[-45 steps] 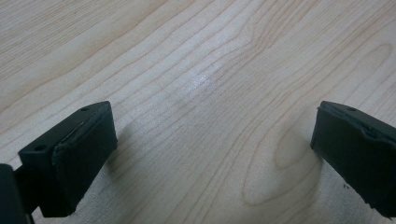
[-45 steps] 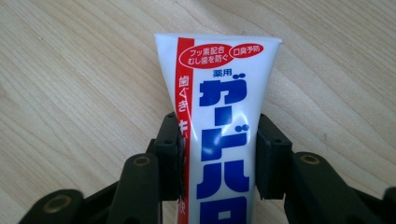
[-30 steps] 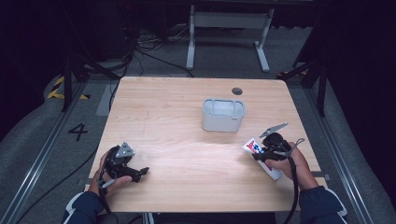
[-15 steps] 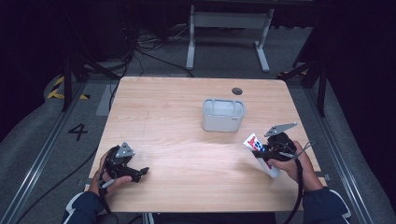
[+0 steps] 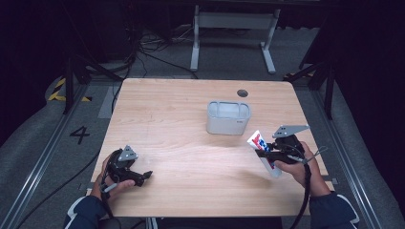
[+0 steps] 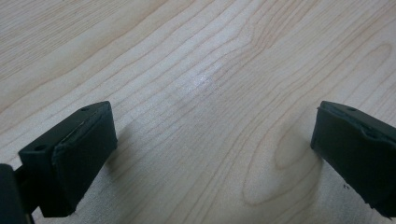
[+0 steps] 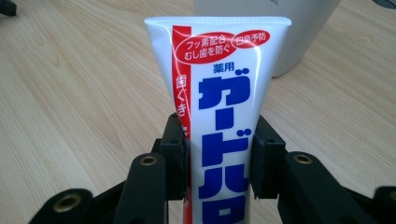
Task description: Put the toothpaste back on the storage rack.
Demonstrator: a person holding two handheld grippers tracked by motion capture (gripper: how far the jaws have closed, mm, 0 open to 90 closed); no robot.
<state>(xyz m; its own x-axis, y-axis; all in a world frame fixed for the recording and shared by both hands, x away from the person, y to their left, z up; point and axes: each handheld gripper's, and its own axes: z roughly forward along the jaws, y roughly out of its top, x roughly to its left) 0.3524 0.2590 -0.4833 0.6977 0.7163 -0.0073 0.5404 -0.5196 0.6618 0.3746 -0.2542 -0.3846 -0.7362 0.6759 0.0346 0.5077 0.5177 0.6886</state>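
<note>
The toothpaste tube point(image 7: 219, 112) is white with a red stripe down one side and blue Japanese lettering. In the right gripper view it stands between the two black fingers point(image 7: 175, 158), which press on its two long edges, so the right gripper point(image 5: 267, 153) is clamped on it. The flat crimped end of the tube points away from the hand toward the middle of the surface, and the cap end is hidden below the fingers in that view. From the high view the tube point(image 5: 260, 148) sits tilted at the right side of the wooden surface point(image 5: 181, 119), its crimped end raised and its lower end down by the person's right hand point(image 5: 293, 167).

Just beyond the tube, toward the far side, stands a small white rectangular container point(image 5: 228, 118) with an open top; the tube is near it but apart from it. The same container point(image 7: 299, 28) rises behind the tube in the right gripper view. A small dark round hole point(image 5: 242, 93) lies in the surface past the container.

Well apart, at the near left corner, the left gripper point(image 5: 141, 177) lies low on the surface in the person's left hand point(image 5: 112, 183). In the left gripper view its fingers point(image 6: 79, 149) stand wide apart with bare wood between them, holding nothing.
</note>
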